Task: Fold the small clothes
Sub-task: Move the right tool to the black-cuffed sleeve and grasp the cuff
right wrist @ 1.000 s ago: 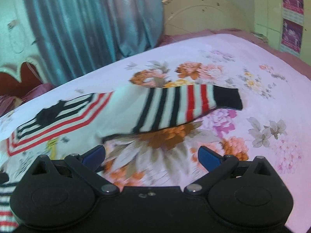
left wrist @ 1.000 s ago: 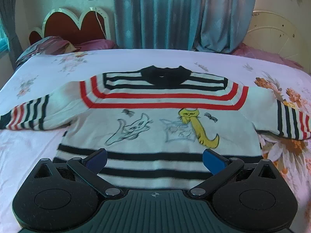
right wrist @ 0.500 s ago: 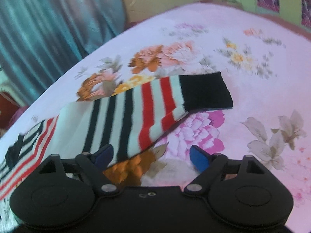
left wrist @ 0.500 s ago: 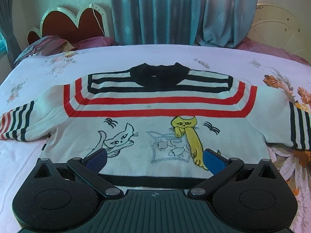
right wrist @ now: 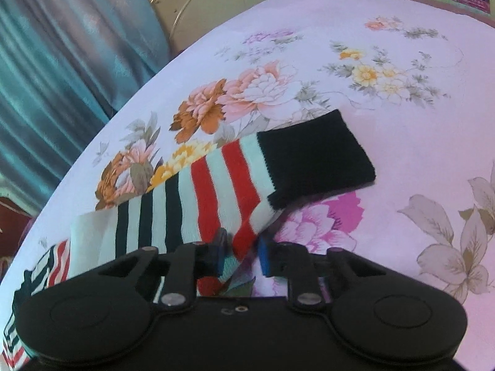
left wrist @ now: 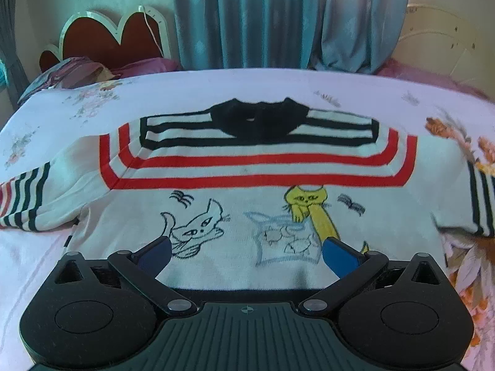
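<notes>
Looking along the left gripper (left wrist: 246,252), a small sweater (left wrist: 247,216) lies flat and face up on the flowered bedsheet (left wrist: 37,266), collar toward the blue curtain (left wrist: 278,18), both sleeves spread outward. Its front shows red and black stripes above drawn cats. The blue pads stand wide apart over the lower front of the sweater, gripping nothing. A red headboard (left wrist: 102,40) stands at the far left.

From the right wrist, the right gripper (right wrist: 239,255) has just been closing, and its jaws now stand narrow, pinching the near edge of the striped sleeve (right wrist: 216,191) between the blue pads. The sleeve's black cuff (right wrist: 312,154) lies flat on the sheet beyond the gripper, beside a pink printed flower (right wrist: 318,222).
</notes>
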Demonstrator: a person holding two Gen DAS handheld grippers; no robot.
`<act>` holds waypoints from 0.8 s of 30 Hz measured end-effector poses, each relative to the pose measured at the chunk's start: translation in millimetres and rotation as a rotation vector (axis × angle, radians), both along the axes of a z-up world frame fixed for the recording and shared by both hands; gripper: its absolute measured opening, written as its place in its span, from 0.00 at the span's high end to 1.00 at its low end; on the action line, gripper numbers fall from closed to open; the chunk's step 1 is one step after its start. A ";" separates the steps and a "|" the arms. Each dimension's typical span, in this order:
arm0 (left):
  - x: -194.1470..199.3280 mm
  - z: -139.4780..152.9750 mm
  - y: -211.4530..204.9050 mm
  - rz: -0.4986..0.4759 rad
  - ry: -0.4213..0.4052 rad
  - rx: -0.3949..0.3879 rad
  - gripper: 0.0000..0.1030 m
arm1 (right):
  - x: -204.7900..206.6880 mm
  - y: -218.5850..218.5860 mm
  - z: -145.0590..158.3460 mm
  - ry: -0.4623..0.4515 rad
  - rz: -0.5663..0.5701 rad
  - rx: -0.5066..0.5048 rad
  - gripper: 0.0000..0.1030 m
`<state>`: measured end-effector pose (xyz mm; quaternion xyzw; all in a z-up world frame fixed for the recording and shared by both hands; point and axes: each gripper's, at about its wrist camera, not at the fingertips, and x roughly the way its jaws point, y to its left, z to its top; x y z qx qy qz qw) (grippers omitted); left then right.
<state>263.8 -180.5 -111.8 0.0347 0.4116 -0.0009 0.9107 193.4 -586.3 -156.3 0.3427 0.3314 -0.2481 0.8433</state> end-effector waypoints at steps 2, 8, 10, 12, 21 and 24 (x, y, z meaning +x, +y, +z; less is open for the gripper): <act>1.3 1.1 2.1 -0.009 -0.001 -0.011 0.01 | 1.2 0.3 0.3 -0.009 0.008 -0.016 0.92; 5.5 7.2 15.4 0.006 -0.011 -0.038 0.01 | 7.2 16.0 20.9 -0.049 0.040 -0.120 0.93; 7.8 10.1 24.4 0.019 -0.017 -0.055 0.01 | 12.4 27.3 34.1 -0.071 0.071 -0.155 0.93; 10.4 13.0 34.2 0.030 -0.024 -0.064 0.01 | 22.3 45.7 50.3 -0.097 0.129 -0.196 0.93; 25.4 16.8 90.4 0.037 -0.050 -0.102 0.00 | 85.8 204.8 85.1 -0.166 0.507 -0.297 0.93; 33.2 11.8 113.3 0.028 -0.044 -0.115 0.00 | 104.4 262.0 71.7 -0.137 0.601 -0.290 0.93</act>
